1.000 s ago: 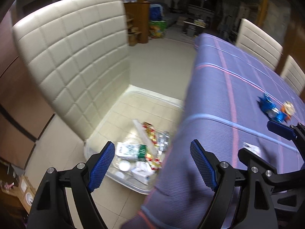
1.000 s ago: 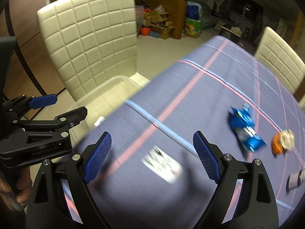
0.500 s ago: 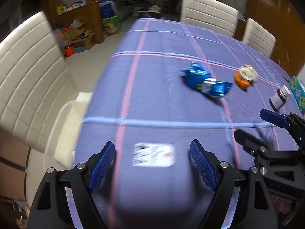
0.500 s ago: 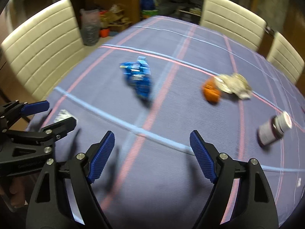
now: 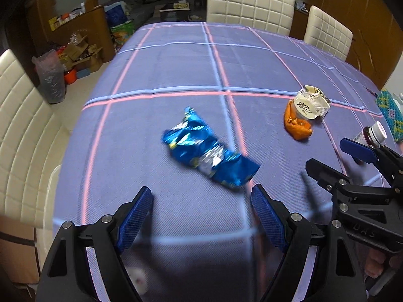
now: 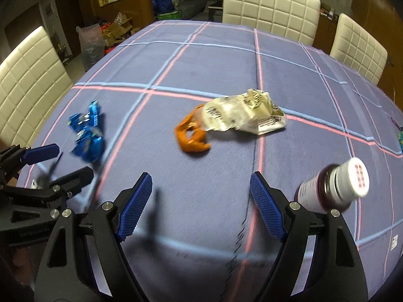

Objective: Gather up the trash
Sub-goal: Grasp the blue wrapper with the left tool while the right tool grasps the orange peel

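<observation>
Your left gripper (image 5: 201,209) is spread wide and holds nothing above the tablecloth (image 5: 176,75), with the blue wrapper (image 5: 206,151) lying flat just beyond its fingertips at 12 o'clock. Your right gripper (image 6: 201,196) is also spread and empty; the orange peel (image 6: 191,138) touching the white wrapper (image 6: 244,115) lies ahead at 12 o'clock, and the bottle (image 6: 335,188) lies on its side beside the right finger at 3 o'clock.
</observation>
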